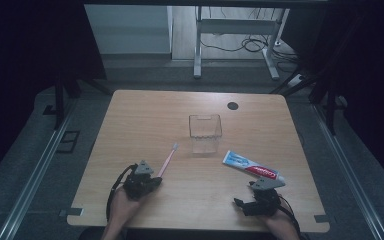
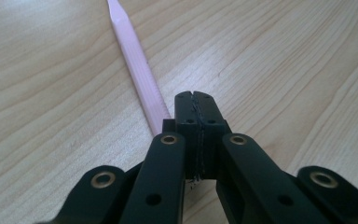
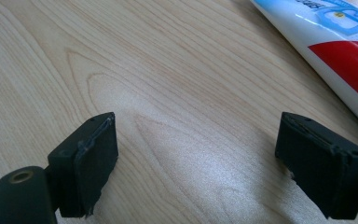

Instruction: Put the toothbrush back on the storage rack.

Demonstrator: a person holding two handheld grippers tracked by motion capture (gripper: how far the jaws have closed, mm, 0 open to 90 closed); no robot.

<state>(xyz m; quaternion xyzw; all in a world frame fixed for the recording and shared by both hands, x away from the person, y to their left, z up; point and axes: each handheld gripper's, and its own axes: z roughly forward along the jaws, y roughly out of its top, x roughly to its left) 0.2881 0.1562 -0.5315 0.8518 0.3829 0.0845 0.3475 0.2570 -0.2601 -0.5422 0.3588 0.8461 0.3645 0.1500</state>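
Toothbrush [image 1: 167, 159] flat on table [image 1: 130, 125], handle end just beside left gripper [image 2: 196, 100] — jaws clenched on nothing, tips alongside the handle. Right gripper [image 3: 196, 154] spread wide, empty, near toothpaste [image 3: 335, 51]. Likely snag — nudging the brush aside with closed jaws instead of straddling it.

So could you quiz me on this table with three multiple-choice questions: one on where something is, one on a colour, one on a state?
1. Where does the toothpaste lie?
A. right of the cup
B. inside the cup
C. on the floor

2. What colour is the toothbrush?
A. green
B. pink
C. black

3. How do the left gripper jaws stand?
A. wide open
B. clamped on the cup
C. shut, empty

Answers:
1 A: the tube lies on the table, right of and nearer than the cup.
2 B: its handle looks pink.
3 C: the pads meet, with the brush beside them.
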